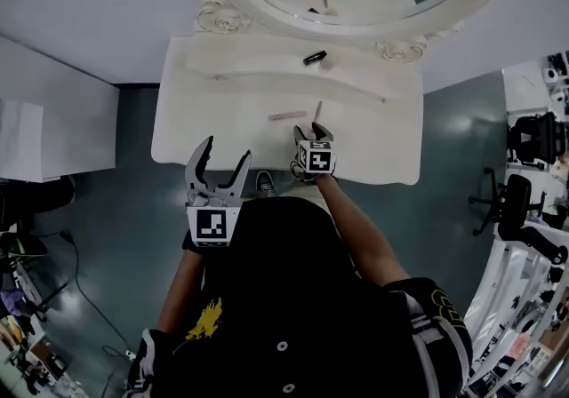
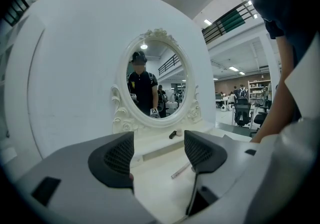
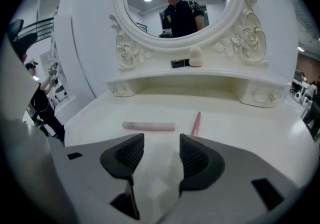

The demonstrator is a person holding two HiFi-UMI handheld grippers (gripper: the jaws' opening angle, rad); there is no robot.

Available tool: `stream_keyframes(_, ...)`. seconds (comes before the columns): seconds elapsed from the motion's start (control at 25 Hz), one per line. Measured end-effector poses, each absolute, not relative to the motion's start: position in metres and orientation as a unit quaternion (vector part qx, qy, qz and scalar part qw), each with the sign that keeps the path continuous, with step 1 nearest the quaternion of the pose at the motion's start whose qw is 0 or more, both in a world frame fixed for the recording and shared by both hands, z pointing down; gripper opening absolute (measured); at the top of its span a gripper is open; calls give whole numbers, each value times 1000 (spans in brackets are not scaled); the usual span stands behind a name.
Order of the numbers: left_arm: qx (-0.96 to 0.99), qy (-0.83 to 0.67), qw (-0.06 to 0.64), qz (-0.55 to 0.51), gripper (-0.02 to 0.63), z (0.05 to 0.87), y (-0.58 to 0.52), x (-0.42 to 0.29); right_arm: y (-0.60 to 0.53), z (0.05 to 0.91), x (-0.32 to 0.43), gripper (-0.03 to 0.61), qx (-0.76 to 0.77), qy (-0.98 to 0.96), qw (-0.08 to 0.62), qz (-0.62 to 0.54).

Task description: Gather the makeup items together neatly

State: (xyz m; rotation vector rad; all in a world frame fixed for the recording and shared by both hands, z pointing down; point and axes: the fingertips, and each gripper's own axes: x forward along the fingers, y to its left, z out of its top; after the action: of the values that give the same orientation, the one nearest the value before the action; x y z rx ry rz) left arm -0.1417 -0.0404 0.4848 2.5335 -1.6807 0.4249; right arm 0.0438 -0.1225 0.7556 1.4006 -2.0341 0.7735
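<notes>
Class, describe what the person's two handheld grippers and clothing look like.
Both the left gripper and right gripper have grey, curved two-jaw bodies with dark textured pads. Each carries a white cube printed with black square markers. The person wears a black top with a yellow emblem and light stripes on the sleeve.

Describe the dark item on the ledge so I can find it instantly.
Start at the oval mirror on the white dressing table; just below its frame runs a narrow ledge. Near the ledge's middle lies a short black tube, beside a pale sponge. Unlike the rounded sponge, it is black and straight-sided.
</notes>
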Motion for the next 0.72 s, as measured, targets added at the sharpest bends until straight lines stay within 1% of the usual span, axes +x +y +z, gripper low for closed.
stream_keyframes(0.08,831,-533,43,155,321,510,-48,-136,-121,751,33,235,515,-764,267,284)
stream_keyframes(0.2,861,-470,28,192,321,563,-69,-109,-108,744,34,219,511,-771,268,270)
stream_keyframes(0.32,879,-408,18,245,319,625,-101,-83,-95,735,46,207,516,-770,263,268)
stream_keyframes(0.48,872,-366,15,325,327,705,-138,-66,-81,736,69,186,535,-751,245,299)
stream_keyframes(0.6,869,-320,24,376,302,740,-154,-50,-79,737,85,179,539,-749,249,295)
stream_keyframes(0.72,869,-298,44,393,267,758,-155,-35,-72,737,101,172,539,-745,259,296)
